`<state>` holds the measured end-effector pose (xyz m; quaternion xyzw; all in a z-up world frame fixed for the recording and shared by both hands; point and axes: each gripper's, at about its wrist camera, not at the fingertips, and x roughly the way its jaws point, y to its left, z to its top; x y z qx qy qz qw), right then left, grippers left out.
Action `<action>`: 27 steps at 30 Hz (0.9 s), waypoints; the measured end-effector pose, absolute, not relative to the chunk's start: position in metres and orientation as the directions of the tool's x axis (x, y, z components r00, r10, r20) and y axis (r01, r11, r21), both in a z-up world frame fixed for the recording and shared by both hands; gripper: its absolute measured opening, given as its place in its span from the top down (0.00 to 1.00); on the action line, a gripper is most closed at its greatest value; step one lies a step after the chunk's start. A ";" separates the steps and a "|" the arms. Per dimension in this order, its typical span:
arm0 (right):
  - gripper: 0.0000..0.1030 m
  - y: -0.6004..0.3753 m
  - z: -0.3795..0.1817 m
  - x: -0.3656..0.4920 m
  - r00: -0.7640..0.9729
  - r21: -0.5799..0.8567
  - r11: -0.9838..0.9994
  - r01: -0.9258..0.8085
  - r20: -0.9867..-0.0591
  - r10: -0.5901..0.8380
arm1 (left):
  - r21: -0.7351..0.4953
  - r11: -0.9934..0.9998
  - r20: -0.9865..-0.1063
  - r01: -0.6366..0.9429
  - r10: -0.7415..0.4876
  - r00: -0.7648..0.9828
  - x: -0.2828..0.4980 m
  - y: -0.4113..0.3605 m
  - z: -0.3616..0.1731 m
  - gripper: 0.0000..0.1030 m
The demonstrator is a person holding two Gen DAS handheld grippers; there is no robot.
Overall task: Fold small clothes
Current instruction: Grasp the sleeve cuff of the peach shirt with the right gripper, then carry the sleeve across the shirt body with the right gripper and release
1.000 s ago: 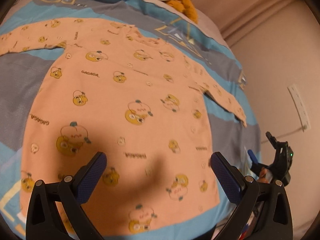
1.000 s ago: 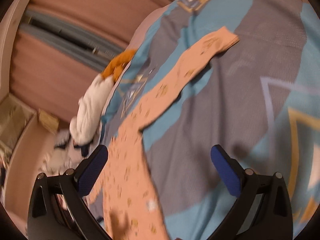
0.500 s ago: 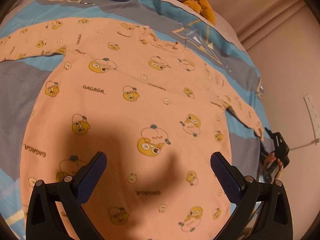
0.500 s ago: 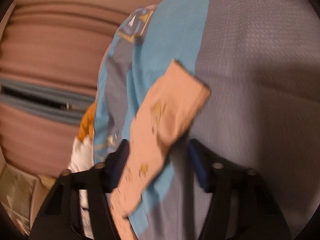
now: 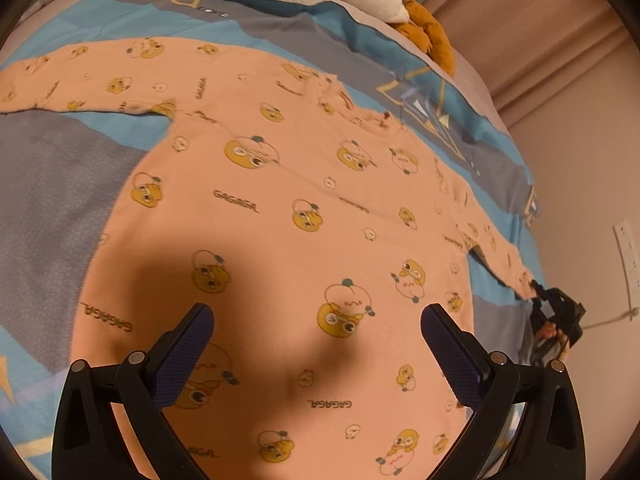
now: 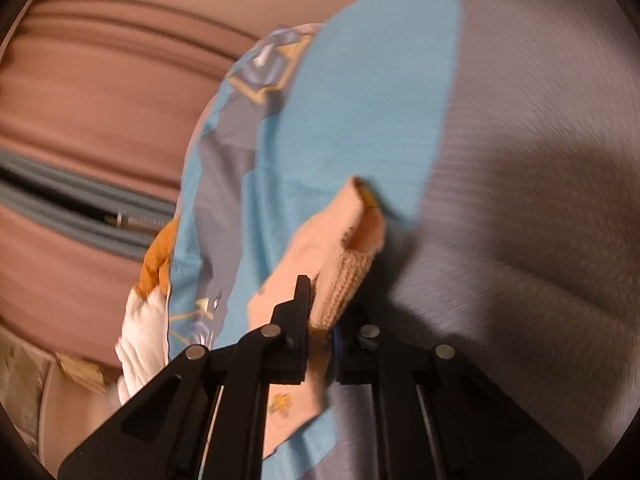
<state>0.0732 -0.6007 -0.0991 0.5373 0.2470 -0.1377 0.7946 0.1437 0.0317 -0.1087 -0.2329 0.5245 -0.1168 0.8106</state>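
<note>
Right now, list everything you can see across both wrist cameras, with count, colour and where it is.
shirt: one, peach with yellow cartoon faces, spread flat on the bedspread, sleeves out to both sides
sleeve cuff: one, peach ribbed, pinched at the bed's edge
bedspread: one, blue and grey patches, under the shirt
plush toy: one, white and orange, at the far end of the bed
curtain: one, pinkish, behind the bed
wall outlet: one, white, on the wall at right
left gripper: one, black with blue pads, open above the shirt's lower half
right gripper: one, black, shut on the sleeve cuff
</note>
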 end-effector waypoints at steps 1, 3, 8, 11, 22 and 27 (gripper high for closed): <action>0.91 -0.597 -0.091 0.075 0.839 0.773 0.416 0.479 -0.543 0.042 | -0.504 0.861 -0.795 -0.067 -0.432 0.425 0.144 0.036 -0.109 0.01; 0.91 -0.588 -0.069 0.080 0.843 0.744 0.490 0.454 -0.536 0.033 | -0.516 0.853 -0.791 -0.084 -0.436 0.430 0.143 0.043 -0.109 0.01; 0.91 -0.543 -0.016 0.097 0.857 0.686 0.633 0.360 -0.511 0.067 | -0.524 0.847 -0.775 -0.090 -0.430 0.464 0.136 0.068 -0.103 0.01; 0.91 -0.502 0.007 0.119 0.853 0.642 0.705 0.303 -0.513 0.100 | -0.534 0.840 -0.764 -0.101 -0.428 0.482 0.135 0.084 -0.099 0.01; 0.91 -0.330 0.057 0.180 0.803 0.423 0.905 0.032 -0.550 0.229 | -0.553 0.821 -0.743 -0.142 -0.409 0.529 0.129 0.141 -0.101 0.01; 0.91 -0.252 0.055 0.206 0.780 0.283 0.956 -0.071 -0.581 0.230 | -0.562 0.810 -0.740 -0.165 -0.404 0.537 0.129 0.161 -0.109 0.01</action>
